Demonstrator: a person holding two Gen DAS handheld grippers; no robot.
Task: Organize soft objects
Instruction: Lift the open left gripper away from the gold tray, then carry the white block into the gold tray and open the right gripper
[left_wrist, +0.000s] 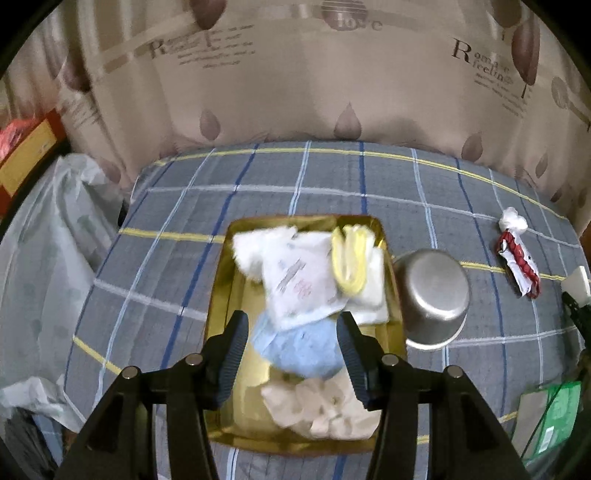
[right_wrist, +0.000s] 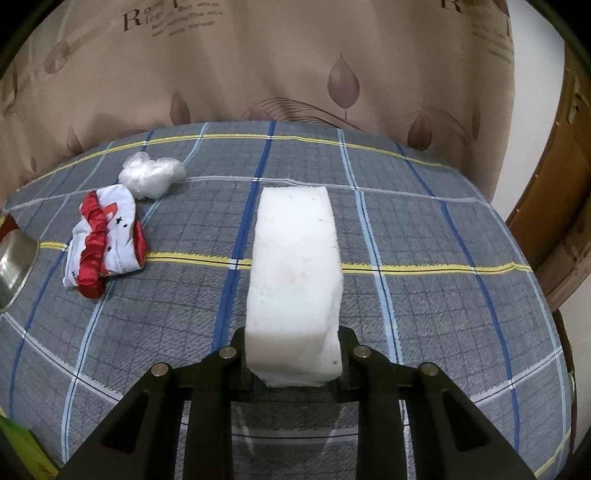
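Right wrist: right gripper (right_wrist: 293, 363) clamping white foam block (right_wrist: 295, 273); left gripper (left_wrist: 291, 347) wide above gold tray (left_wrist: 221, 295).

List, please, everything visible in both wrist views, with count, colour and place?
tray: one, gold, centre of bed
soft cloths: several, white, yellow, blue, cream, piled in tray
bowl: one, steel, upturned right of tray
red-and-white cloth: one, on bedsheet
clear plastic wad: one, beside that cloth
bedsheet: one, grey plaid
curtain: beige, behind bed
foam block: one, white, in right gripper
left gripper: open above tray
right gripper: shut on block
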